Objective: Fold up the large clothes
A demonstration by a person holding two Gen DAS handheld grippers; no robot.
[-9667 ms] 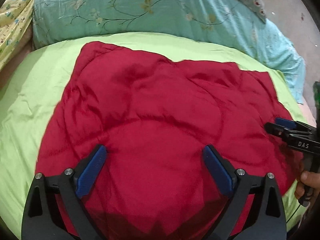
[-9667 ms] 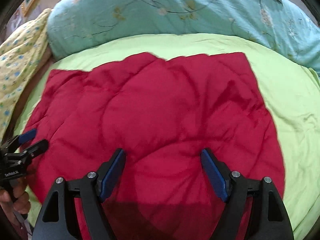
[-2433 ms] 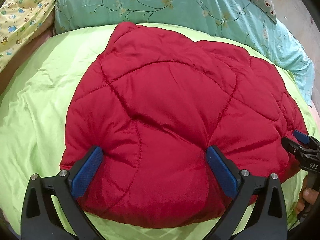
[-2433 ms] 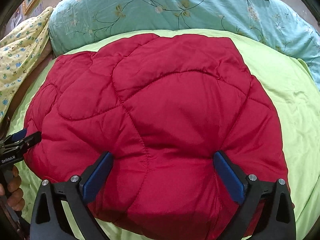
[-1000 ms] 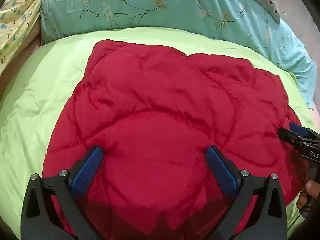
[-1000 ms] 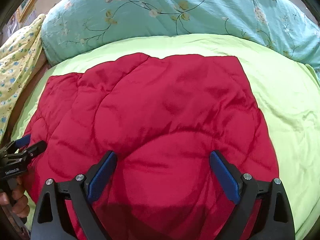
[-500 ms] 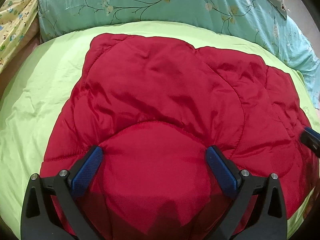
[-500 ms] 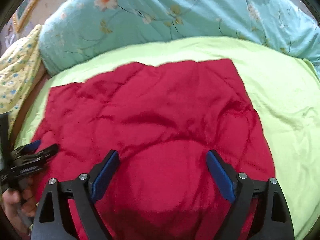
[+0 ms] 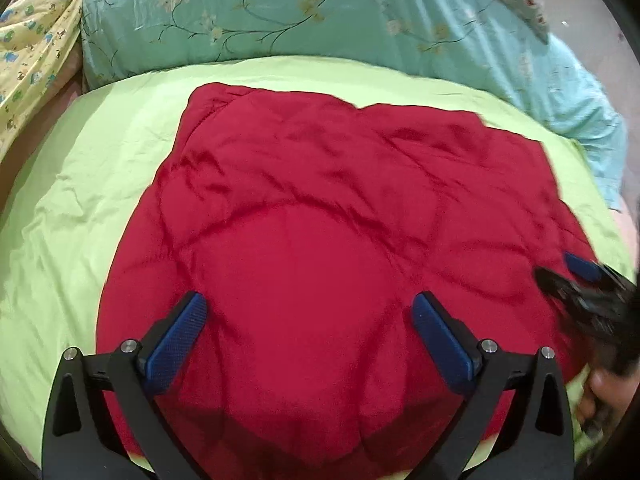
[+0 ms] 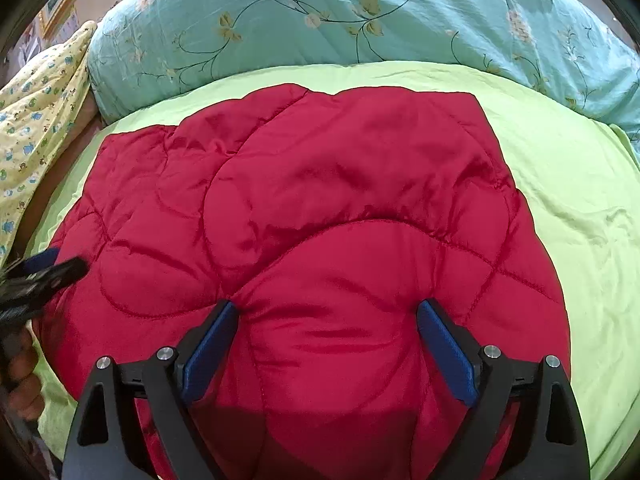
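Observation:
A red quilted padded garment point(image 9: 320, 216) lies spread on the lime-green bed cover point(image 9: 80, 184); it also fills the right wrist view point(image 10: 320, 208). My left gripper point(image 9: 308, 316) is open, its blue pads resting on the garment's near part. My right gripper point(image 10: 326, 320) is open, its pads pressing into the garment near its front edge. In the left wrist view the right gripper point(image 9: 576, 276) shows at the garment's right edge. In the right wrist view the left gripper point(image 10: 48, 268) shows at the garment's left edge.
A teal floral pillow or duvet point(image 10: 360, 12) runs along the back of the bed. A yellow patterned cloth point(image 10: 36, 112) lies at the far left. The green cover point(image 10: 580, 200) extends to the right of the garment.
The garment has puffed up and settled again as both grippers pressed and shifted on it. Both grippers stay open over its near edge; the right one has dropped lower into the fabric.

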